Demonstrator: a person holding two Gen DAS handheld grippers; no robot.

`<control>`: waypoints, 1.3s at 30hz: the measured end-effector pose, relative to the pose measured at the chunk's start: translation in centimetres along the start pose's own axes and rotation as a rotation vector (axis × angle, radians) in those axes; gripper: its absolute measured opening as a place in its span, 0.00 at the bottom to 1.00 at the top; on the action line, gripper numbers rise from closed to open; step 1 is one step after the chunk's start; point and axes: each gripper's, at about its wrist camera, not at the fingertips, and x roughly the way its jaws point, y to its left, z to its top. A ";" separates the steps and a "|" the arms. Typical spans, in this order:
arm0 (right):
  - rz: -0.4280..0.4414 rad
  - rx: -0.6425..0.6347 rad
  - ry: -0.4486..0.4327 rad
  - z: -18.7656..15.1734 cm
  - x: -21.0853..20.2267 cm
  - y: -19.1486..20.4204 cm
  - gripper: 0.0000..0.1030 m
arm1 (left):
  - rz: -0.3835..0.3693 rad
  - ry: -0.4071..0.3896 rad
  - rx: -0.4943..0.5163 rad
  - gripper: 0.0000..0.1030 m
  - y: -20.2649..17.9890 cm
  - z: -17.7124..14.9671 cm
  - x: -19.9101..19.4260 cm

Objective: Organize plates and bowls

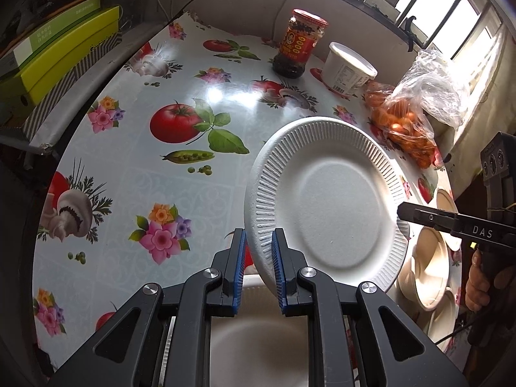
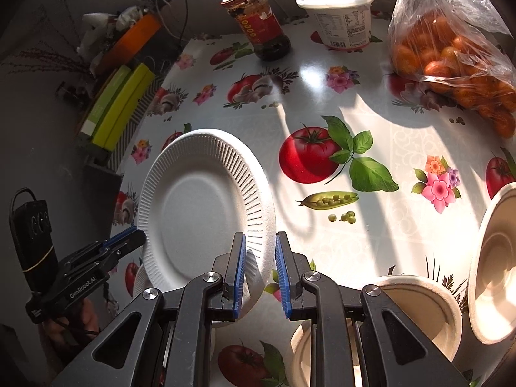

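- My left tool (image 1: 259, 251) pinches one plate (image 1: 325, 203); a second lies beneath.
- My right tool (image 2: 260, 254) is spread; three bowls (image 2: 419, 303) sit right.
- Readable: "DAS", "GenRobot.AI".

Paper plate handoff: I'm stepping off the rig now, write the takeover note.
Left tool: shut on the ribbed rim of the white paper plate, which is lifted and tilted above the table.
Right tool: open around the opposite rim of the same plate, not clamped.
Under the left tool, at least one more paper plate lies flat.
Paper bowls sit near the right tool, loosely nested, one on edge.
Done: nothing clearly sorted yet.
Left: probably set this plate on the flat one, then stack the bowls. Keep clear of the chili sauce jar, tub and bagged oranges.
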 end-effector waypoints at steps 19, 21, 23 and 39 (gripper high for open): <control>0.043 -0.022 0.016 -3.3 0.5 2.7 0.18 | 0.008 -0.012 -0.039 0.17 2.6 -3.7 -2.1; 0.051 -0.026 0.022 -3.8 0.7 3.0 0.18 | 0.010 -0.014 -0.041 0.17 2.9 -4.1 -2.4; 0.058 -0.027 0.026 -4.2 0.8 3.3 0.18 | 0.011 -0.011 -0.041 0.17 3.3 -4.5 -2.7; 0.074 -0.052 0.050 -7.4 1.8 5.0 0.18 | 0.032 -0.005 -0.065 0.17 5.0 -7.8 -3.9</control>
